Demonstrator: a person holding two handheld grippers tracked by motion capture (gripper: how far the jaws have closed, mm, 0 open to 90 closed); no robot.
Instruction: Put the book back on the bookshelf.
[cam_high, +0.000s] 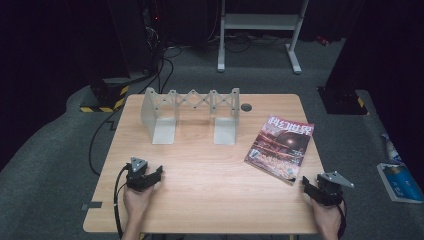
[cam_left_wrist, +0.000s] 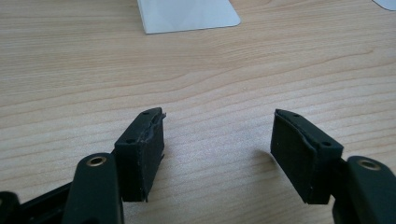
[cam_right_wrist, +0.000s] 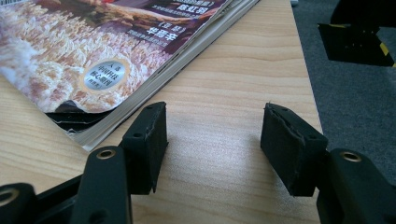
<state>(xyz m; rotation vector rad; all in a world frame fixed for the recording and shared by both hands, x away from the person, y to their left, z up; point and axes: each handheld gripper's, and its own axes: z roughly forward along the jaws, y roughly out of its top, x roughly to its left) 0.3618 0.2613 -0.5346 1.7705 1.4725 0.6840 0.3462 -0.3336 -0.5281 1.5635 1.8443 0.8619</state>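
Observation:
A red-covered magazine (cam_high: 280, 146) lies flat on the right side of the wooden table (cam_high: 210, 180). A grey expanding book rack (cam_high: 192, 114) stands at the table's back, with two white base plates. My left gripper (cam_high: 150, 175) rests at the front left, open, with bare wood between its pads (cam_left_wrist: 142, 154). My right gripper (cam_high: 309, 186) sits open at the front right edge, just short of the magazine's near corner (cam_right_wrist: 102, 84). Its left pad (cam_right_wrist: 147, 144) is right beside that corner; I cannot tell whether it touches.
One rack base plate (cam_left_wrist: 187, 16) lies ahead of the left gripper. A round grommet (cam_high: 246, 107) sits in the table's back edge. The table's right edge (cam_right_wrist: 308, 84) drops to grey carpet close to the right gripper. A white desk frame (cam_high: 260, 30) stands beyond.

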